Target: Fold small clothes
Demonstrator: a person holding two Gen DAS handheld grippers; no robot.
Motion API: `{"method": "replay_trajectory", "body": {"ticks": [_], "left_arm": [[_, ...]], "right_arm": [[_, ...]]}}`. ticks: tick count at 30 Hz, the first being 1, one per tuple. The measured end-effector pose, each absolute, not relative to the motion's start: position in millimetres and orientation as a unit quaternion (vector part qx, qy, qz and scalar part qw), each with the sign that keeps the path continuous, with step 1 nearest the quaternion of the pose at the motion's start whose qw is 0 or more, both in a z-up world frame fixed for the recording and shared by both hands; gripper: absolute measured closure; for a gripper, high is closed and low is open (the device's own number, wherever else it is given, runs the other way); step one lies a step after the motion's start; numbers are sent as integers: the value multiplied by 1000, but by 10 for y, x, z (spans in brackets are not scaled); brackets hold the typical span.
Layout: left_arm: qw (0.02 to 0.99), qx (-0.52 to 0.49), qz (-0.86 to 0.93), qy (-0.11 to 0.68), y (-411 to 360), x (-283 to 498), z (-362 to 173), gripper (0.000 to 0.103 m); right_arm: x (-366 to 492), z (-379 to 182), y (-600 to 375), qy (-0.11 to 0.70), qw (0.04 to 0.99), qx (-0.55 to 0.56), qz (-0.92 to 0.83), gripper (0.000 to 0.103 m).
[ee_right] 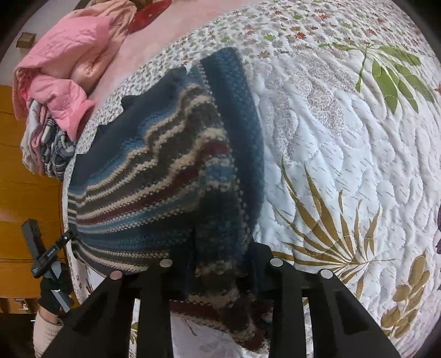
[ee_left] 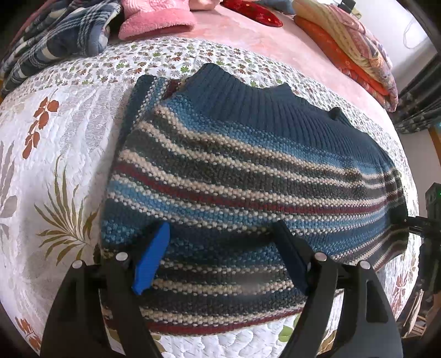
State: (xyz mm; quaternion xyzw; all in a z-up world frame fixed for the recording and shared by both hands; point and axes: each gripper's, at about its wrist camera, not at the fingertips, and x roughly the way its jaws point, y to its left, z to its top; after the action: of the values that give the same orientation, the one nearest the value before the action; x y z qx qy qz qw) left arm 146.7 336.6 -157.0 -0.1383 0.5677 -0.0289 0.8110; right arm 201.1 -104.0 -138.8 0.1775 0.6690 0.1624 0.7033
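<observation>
We take the striped knit sweater (ee_left: 248,176) as our landmark; it lies spread on the white quilted bedspread (ee_left: 55,154), its dark blue ribbed collar on the far side from the left wrist camera.

In the left wrist view, the left gripper (ee_left: 220,256) sits over the near hem of the sweater. Its 2 blue fingers (ee_left: 151,258) stand wide apart with the striped knit showing between them, and we cannot tell whether they touch the cloth. Beyond the sweater's collar this view shows a folded pink garment (ee_left: 157,22), a blue plaid cloth (ee_left: 60,41) to the far left, and a stack of orange and patterned quilts (ee_left: 355,55) to the far right. At the sweater's right edge a dark piece of the other tool meets the fabric.

The right wrist view shows what the left cannot: a corner of the sweater bunched and lifted right in front of the right gripper (ee_right: 220,264), the fabric draped over where its fingers lie. The fingertips are hidden by the knit, so we cannot tell how they stand. To the far left of the sweater, this view also shows the left gripper's body held by a gloved hand (ee_right: 52,289), a pile of pink clothes (ee_right: 71,66), and wooden furniture (ee_right: 27,192).
</observation>
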Motion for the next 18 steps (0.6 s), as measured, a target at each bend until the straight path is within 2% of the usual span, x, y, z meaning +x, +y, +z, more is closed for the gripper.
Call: {"method": "replay_trajectory", "body": {"ticks": [9, 14, 18], "left_arm": [[809, -143, -28, 569, 3367, 1464, -1554, 25], [811, -164, -38, 560, 3417, 1482, -1438, 25], [812, -175, -44, 556, 3417, 1478, -1381, 25]], "right_arm": [[2068, -1337, -934, 670, 704, 182, 150, 74], [2110, -885, -647, 634, 718, 198, 208, 76], [2146, -518, -191, 613, 733, 160, 246, 76]]}}
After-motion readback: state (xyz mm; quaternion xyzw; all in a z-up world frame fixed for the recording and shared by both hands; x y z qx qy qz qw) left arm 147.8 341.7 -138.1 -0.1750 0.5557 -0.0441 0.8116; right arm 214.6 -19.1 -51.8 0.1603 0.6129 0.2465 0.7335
